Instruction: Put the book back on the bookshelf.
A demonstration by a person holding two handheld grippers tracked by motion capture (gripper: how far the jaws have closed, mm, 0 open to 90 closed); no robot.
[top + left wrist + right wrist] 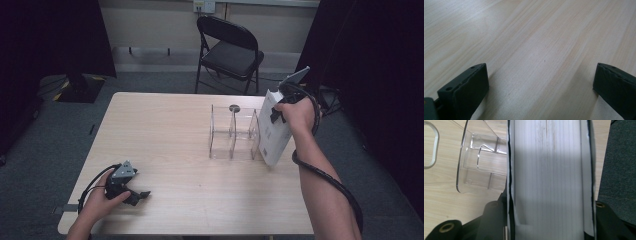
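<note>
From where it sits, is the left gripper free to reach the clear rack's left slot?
Probably yes. The left gripper rests open at the near left of the table, with bare wood up to the clear rack. The white book in the right gripper is at the rack's right end.

Room is dim overall; the high view reads underexposed, with both side areas falling to near black and the table (175, 130) the brightest surface, evenly lit from above. Shadows on it are soft and short, the faintest beneath the clear acrylic organizer (234, 134). High view is soft and low in detail; print on the white book (274, 131) is illegible. Left gripper view: wood grain smeared, black jaws at the bottom corners out of focus, a pale diffuse sheen mid-frame. Right gripper view: book's page edges (549, 177) blurred at close range, a grey shadow band across them, bright glints on the organizer's edges (477, 157).
</note>
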